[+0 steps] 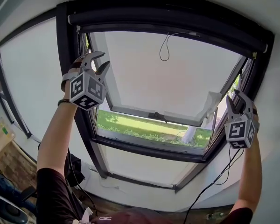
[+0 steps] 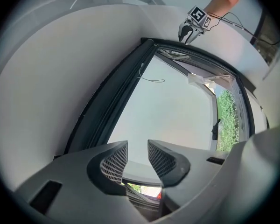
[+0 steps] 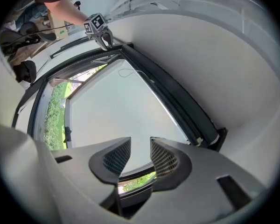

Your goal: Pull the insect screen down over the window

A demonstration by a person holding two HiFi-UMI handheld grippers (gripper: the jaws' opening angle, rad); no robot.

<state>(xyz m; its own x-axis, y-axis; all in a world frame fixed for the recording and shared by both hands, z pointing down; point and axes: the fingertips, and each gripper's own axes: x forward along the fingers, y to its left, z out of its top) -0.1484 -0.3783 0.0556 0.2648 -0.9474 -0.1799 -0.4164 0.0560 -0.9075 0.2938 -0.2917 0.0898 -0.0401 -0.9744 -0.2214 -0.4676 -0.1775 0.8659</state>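
Note:
A dark-framed roof window [image 1: 79,129] fills the head view, its sash tilted open over green lawn. The insect screen's dark roller housing [image 1: 168,18] runs along the top of the frame, and a thin cord [image 1: 165,48] loops down from it. My left gripper [image 1: 101,59] is raised at the frame's upper left corner, jaws open and empty. My right gripper [image 1: 234,98] is up beside the right frame edge, also open with nothing between its jaws. Each gripper view looks past its own empty jaws, left gripper [image 2: 137,157] and right gripper [image 3: 140,155], across the pane to the other gripper, right gripper [image 2: 186,31] and left gripper [image 3: 104,38].
A second pane [image 1: 32,78] adjoins on the left. A black cable [image 1: 214,181] hangs below my right arm. A dark bag [image 1: 74,169] and a wooden piece [image 1: 2,139] sit low on the left. White sloped wall surrounds the frame.

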